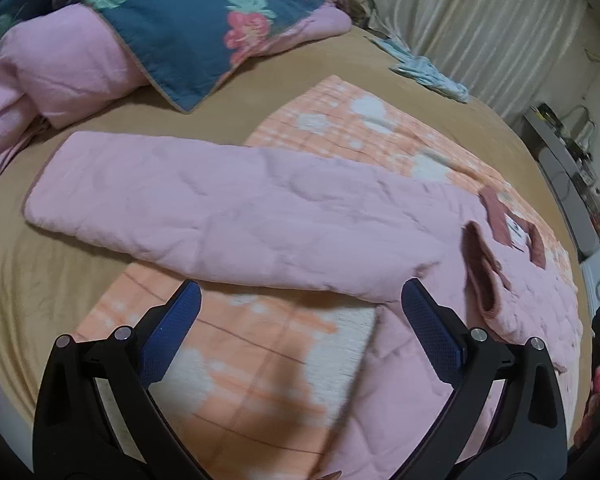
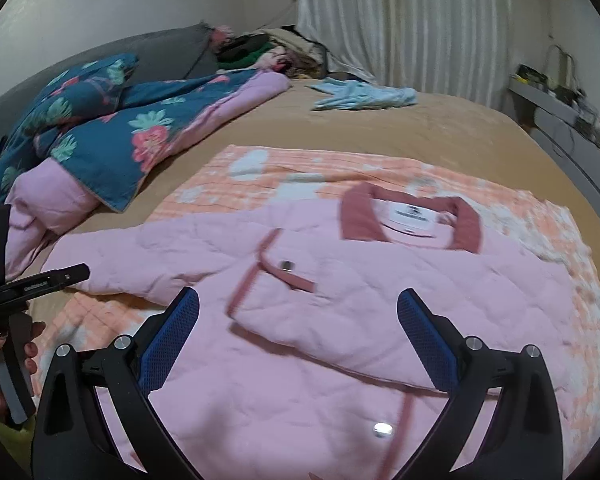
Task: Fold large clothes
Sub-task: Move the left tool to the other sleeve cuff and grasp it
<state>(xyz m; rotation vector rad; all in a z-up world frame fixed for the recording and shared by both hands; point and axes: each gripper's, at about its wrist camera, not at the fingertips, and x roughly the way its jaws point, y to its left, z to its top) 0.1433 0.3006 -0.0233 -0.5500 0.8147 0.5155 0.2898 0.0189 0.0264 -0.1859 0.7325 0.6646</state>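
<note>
The left gripper [image 1: 300, 320] hangs over the bed with its blue-padded fingers [image 1: 172, 332] spread wide and nothing between them. Just ahead of its tips the pink quilted jacket's sleeve [image 1: 204, 208] stretches out flat, running away to the gripper's left, its cuff end resting on the tan bedsheet [image 1: 44, 280]. Directly under the gripper lies the orange-and-white checked blanket [image 1: 260, 360], and off to its right the jacket's body continues, with a darker rose trim folded up; the blur there makes it hard to say exactly which edge that is.

The right gripper [image 2: 298, 328] is likewise wide apart and holds nothing. The pink quilted jacket [image 2: 340, 300] lies spread right below and ahead of it, front side up, one front panel folded over with a metal snap [image 2: 287, 266] showing just beyond the left finger. Farther ahead sits the rose collar [image 2: 412, 220] with a white label inside. Far to this gripper's left, a hand [image 2: 4, 356] grips the other tool's handle.

Beyond both, a floral quilt [image 2: 100, 136] is heaped at the left, and a light blue garment [image 2: 364, 96] lies near the curtain [image 2: 400, 20].
</note>
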